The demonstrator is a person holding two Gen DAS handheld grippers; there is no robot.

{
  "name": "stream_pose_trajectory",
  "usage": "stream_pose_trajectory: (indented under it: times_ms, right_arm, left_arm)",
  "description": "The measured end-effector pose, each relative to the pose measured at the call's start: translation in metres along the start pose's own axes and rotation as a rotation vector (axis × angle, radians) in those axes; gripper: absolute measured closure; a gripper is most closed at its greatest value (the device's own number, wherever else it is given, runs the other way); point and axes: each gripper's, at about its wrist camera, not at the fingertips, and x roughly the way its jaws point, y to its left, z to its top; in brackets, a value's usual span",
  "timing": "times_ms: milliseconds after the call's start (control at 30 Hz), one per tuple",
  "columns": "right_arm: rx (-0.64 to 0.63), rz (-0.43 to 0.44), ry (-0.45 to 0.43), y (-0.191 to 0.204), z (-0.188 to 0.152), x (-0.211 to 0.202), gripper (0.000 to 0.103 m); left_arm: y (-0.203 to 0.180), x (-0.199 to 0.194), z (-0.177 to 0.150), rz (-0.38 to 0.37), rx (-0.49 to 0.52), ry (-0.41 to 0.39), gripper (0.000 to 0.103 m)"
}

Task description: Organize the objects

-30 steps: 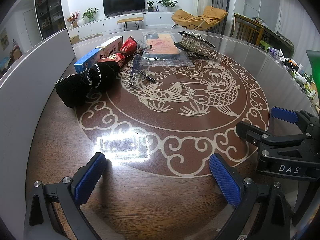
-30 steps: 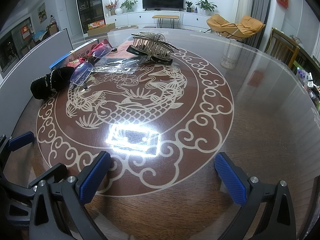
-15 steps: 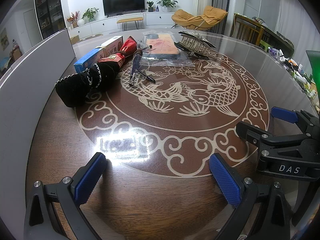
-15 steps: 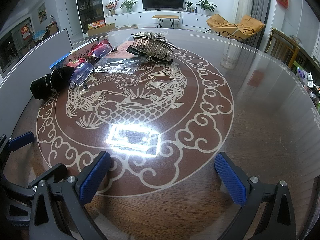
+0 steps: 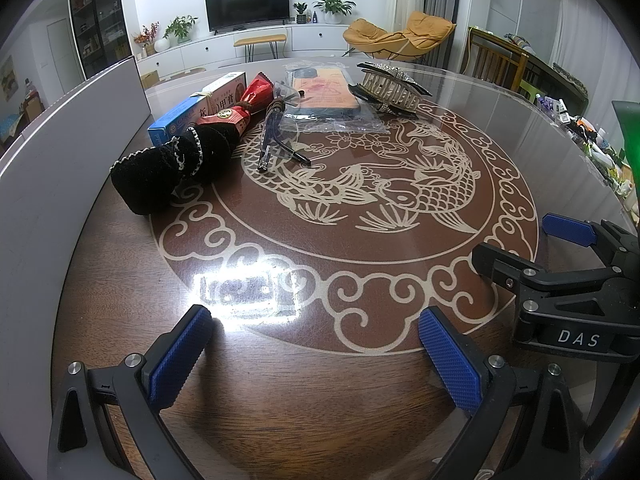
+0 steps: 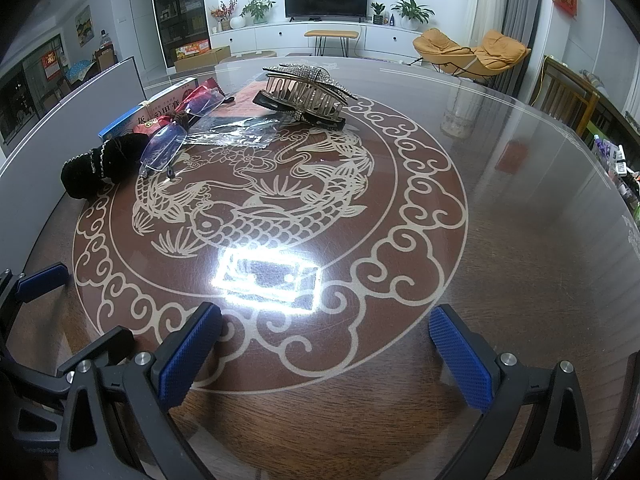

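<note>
Several objects lie at the far left of the round table (image 5: 400, 392): a black beaded pouch (image 5: 172, 168), a blue and white box (image 5: 192, 110), a red packet (image 5: 240, 110), clear glasses (image 5: 276, 132), a phone case in a clear bag (image 5: 324, 100) and a large jewelled hair claw (image 5: 388, 90). In the right wrist view the pouch (image 6: 100, 166), glasses (image 6: 162, 146) and hair claw (image 6: 304, 94) show too. My left gripper (image 5: 316, 356) is open and empty near the front edge. My right gripper (image 6: 324, 352) is open and empty beside it, and shows in the left wrist view (image 5: 568, 256).
A grey upright panel (image 5: 52, 184) borders the table on the left. Small clutter (image 5: 600, 140) sits at the far right edge. Chairs (image 5: 496, 56) stand behind the table. A bright lamp glare (image 6: 268, 276) lies on the glass top.
</note>
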Motion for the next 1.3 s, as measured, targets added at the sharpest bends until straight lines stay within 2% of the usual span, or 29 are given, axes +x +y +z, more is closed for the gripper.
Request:
stream_pose_trajectory:
  times_ms: [1167,1300]
  right_arm:
    - [0.001,0.0,0.0,-0.0001,-0.0001,-0.0001,0.0]
    - [-0.031,0.023,-0.001,-0.0023,0.0026,0.0016,0.0]
  left_arm:
    - [0.0001,0.0005,-0.0001,-0.001,0.0,0.0,0.0]
    - [-0.0003,0.0003,-0.0002,-0.001,0.0,0.0,0.0]
